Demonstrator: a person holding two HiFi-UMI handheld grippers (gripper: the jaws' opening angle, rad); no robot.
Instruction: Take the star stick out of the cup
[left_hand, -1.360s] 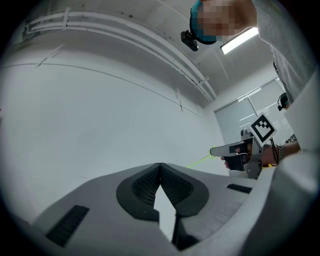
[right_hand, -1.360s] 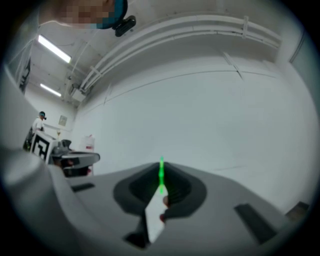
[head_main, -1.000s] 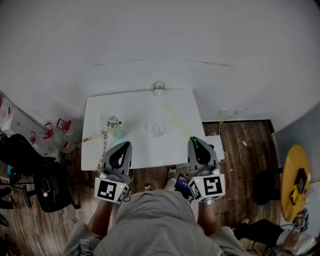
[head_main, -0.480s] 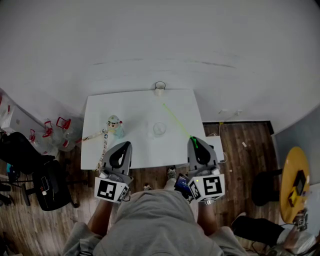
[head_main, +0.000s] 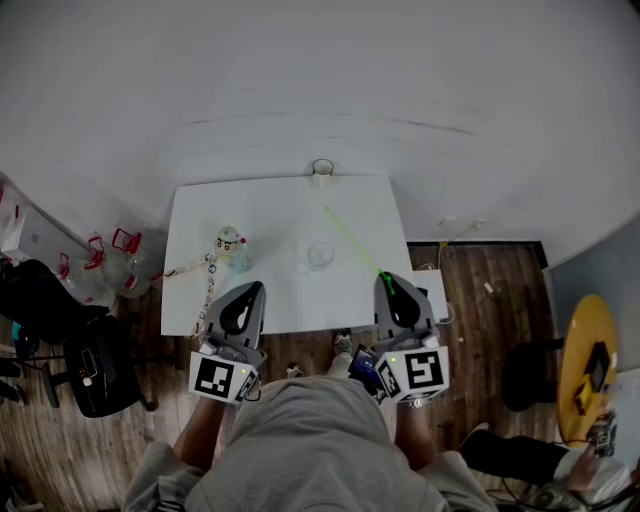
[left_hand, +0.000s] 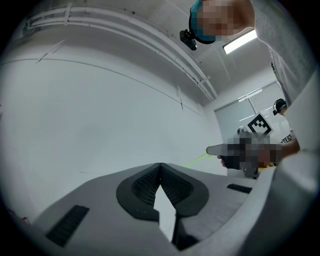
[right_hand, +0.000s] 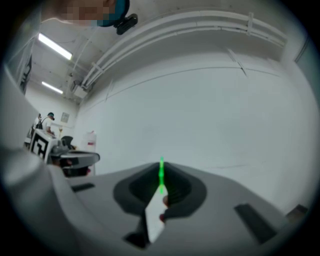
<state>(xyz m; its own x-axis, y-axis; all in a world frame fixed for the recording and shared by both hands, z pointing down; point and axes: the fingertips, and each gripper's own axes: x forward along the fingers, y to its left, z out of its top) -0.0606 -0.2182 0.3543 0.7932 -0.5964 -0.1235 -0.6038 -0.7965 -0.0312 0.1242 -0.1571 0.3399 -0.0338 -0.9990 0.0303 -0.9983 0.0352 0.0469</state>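
Noted the person's grey shirt (head_main: 300, 440) nearest, at the bottom of the head view, with both grippers held just beyond it over the near edge of the white table (head_main: 270, 215).

Found the left gripper (head_main: 246, 290) at near left, jaws pressed together and holding nothing. Checked this in the left gripper view: pads met at the tip, with bare wall behind.

Found the right gripper (head_main: 385, 280) at near right, jaws pinched on the near end of the star stick (head_main: 352, 240). Checked this in the right gripper view: thin green shaft rose straight out of the closed pads.

Logged the stick as out of the cup (head_main: 319, 254), carried in the air and slanting from the right gripper toward far left over the right part of the table. Could not make out the star at its far end.

Placed the clear cup upright near mid-table, left of the stick and apart from it.

Noted a small toy figure (head_main: 230, 245) left of the cup, with a pale cord (head_main: 207, 295) trailing from it toward the near-left edge.

Noted a small ring-shaped item (head_main: 321, 172) at the middle of the table's far edge; could not tell what it was.

Recorded wooden floor (head_main: 480, 280) around the table, a black chair (head_main: 95, 370) at left and a yellow round table (head_main: 585, 350) at right.
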